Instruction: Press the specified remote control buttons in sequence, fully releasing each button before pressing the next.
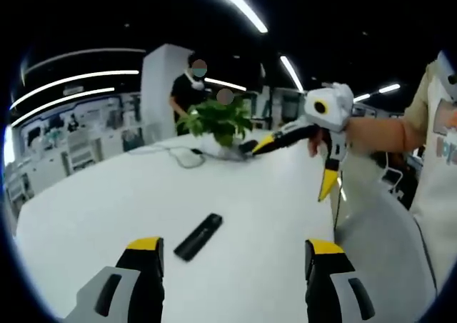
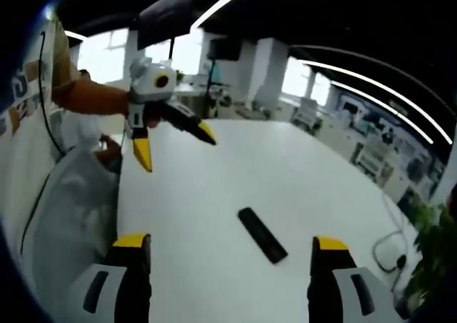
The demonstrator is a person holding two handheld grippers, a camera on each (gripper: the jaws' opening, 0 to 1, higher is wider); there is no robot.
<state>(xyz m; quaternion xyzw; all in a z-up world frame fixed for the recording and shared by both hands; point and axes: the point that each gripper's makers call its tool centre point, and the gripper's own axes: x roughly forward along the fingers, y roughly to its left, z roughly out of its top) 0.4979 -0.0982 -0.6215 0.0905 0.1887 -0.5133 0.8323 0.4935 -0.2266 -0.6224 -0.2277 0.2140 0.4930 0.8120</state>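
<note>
- While both grippers hang above the table point(image 1: 86, 194), the remote point(image 1: 198, 236) lies flat on the white top, untouched, roughly mid-table between them.
- Left gripper point(image 1: 232, 255): jaws wide apart, nothing between; remote sits just ahead, a bit left of centre in the left gripper view.
- Right gripper point(image 2: 230, 251): jaws wide too, empty; remote point(image 2: 262, 234) lies ahead between the tips in the right gripper view, angled.
- Each gripper shows in the other's view, held up off the table w/ jaws spread: right one point(image 1: 323, 141), left one point(image 2: 163, 116).
- Judgement: no press begun; hands held back and high, prob. so remote stays in sight of both cams.
- Far end: plant point(image 1: 218, 119) w/ a cable point(image 1: 182, 155) near it; well apart from remote.
- Next calls for narrowing one jaw pair and lowering a tip onto a button; buttons too small to make out.
</note>
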